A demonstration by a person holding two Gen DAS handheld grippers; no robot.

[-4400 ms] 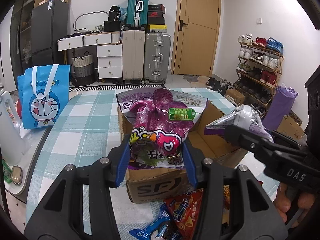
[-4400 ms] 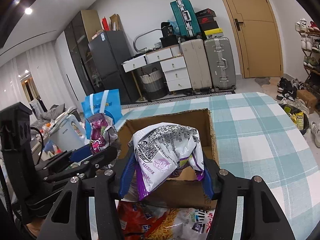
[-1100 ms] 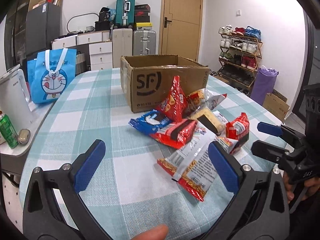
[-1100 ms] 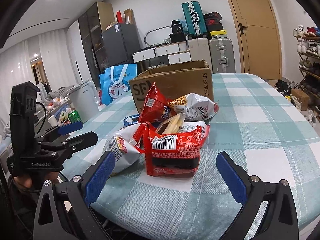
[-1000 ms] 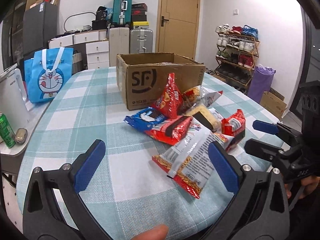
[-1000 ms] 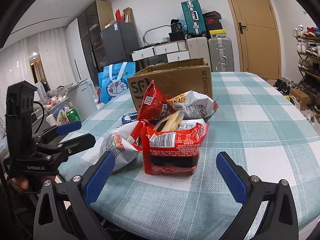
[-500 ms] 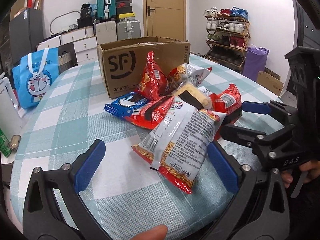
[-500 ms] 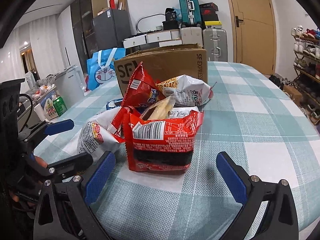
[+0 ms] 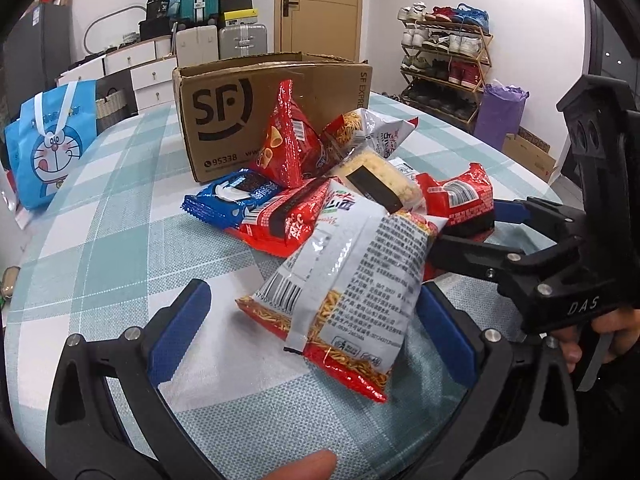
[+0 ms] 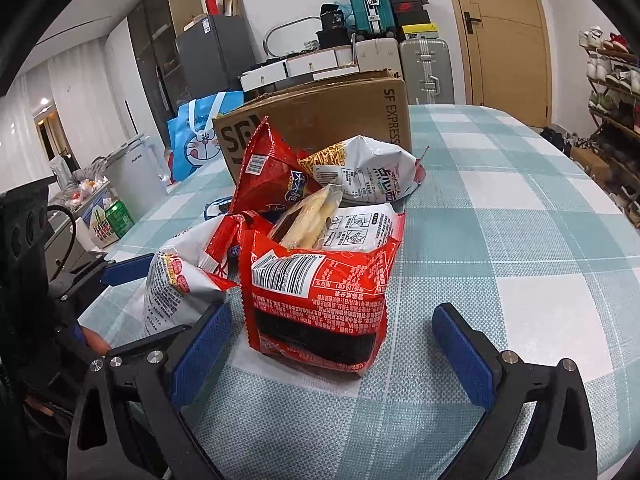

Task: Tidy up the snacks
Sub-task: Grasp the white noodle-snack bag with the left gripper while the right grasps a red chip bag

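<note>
A pile of snack packs lies on the checked table in front of the open SF cardboard box. My left gripper is open, its blue pads on either side of a white and red noodle snack bag. My right gripper is open, its pads on either side of a red pack with a barcode. The right gripper also shows in the left wrist view beside that red pack. Behind lie a red triangular chip bag, a blue cookie pack and a white bag.
A blue Doraemon bag stands at the table's far left. A white appliance and a green can stand left of the table. Suitcases, drawers, a door and a shoe rack are behind.
Both grippers let go of the purple bags they held over the box, drew back, then moved low and forward so that their open pads now flank two packs in the pile.
</note>
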